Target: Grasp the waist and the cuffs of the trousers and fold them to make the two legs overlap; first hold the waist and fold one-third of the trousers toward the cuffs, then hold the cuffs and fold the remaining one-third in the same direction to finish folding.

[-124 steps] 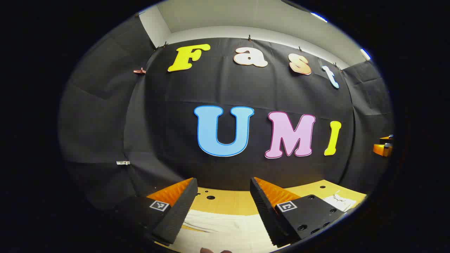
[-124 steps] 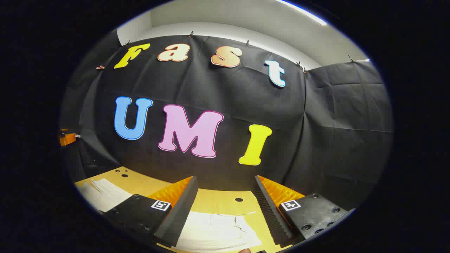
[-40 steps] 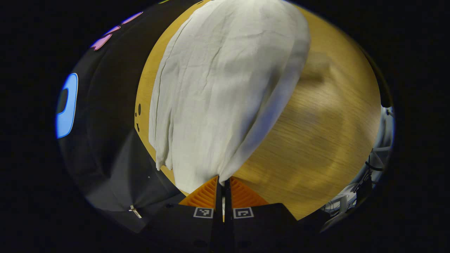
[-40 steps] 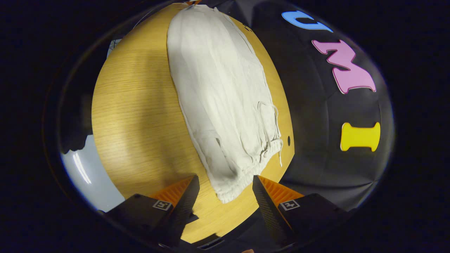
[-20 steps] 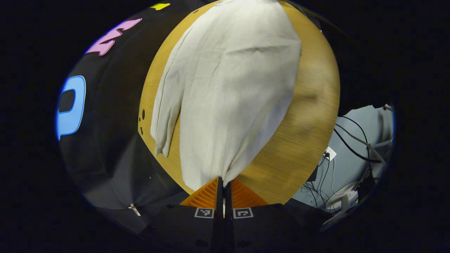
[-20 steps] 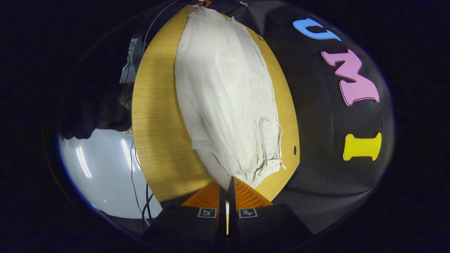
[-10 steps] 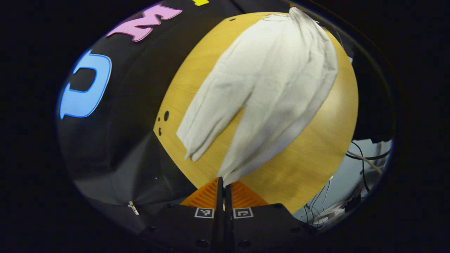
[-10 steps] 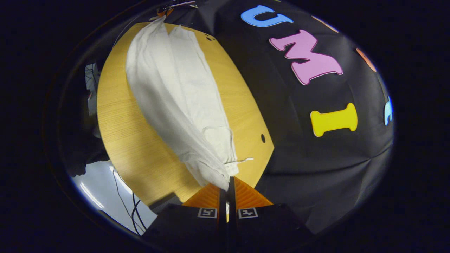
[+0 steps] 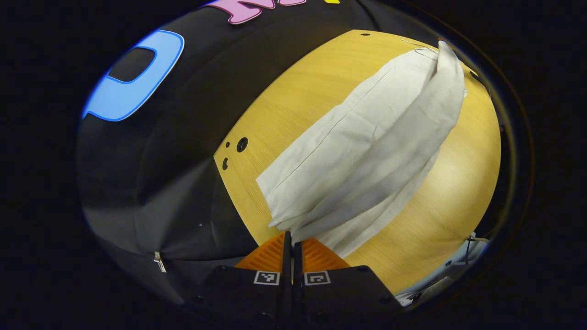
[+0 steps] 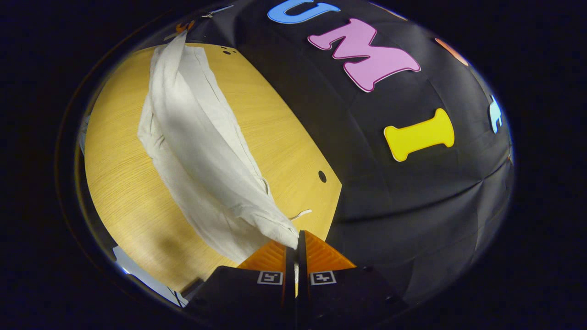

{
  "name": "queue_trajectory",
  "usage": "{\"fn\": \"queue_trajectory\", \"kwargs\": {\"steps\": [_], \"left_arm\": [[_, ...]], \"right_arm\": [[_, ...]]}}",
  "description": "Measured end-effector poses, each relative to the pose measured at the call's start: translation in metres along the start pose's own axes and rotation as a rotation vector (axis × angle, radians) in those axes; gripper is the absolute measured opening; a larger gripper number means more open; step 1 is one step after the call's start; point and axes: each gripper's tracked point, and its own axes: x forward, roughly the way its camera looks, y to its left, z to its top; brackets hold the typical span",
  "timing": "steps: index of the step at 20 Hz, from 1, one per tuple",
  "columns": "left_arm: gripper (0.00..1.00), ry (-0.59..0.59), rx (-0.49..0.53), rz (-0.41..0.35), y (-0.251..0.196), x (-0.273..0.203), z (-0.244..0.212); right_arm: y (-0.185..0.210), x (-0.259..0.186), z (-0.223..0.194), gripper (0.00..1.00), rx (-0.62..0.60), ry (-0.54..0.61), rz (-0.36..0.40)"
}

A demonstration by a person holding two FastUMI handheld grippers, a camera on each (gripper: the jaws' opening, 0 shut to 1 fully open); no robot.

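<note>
The white trousers (image 9: 367, 151) are held lifted over the wooden worktop (image 9: 293, 101); the cuff is clamped in the left gripper (image 9: 292, 238), the waist, seemingly, in the right gripper (image 10: 296, 240); both ends should be carried across evenly so the legs overlap; only worktop holes (image 9: 241, 144) lie near.
</note>
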Motion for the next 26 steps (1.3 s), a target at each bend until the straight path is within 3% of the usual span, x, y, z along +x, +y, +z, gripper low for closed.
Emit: {"fn": "queue_trajectory", "kwargs": {"steps": [3,10,18,22,26], "left_arm": [[0.05,0.033,0.007,-0.021,0.006,0.025,0.007],[0.05,0.113,0.142,-0.038,0.019,0.080,0.039],[0.05,0.153,0.253,-0.064,0.011,0.124,0.064],[0.05,0.200,0.264,-0.133,-0.006,0.138,0.057],[0.05,0.174,0.213,-0.152,-0.008,0.140,0.046]], "right_arm": [[0.003,0.032,-0.004,0.07,0.020,0.024,0.039],[0.030,0.090,-0.023,0.07,-0.063,0.089,0.181],[0.042,0.132,-0.035,0.07,-0.069,0.144,0.256],[0.050,0.141,-0.040,0.11,-0.102,0.151,0.289],[0.053,0.141,-0.041,0.12,-0.116,0.131,0.315]]}}
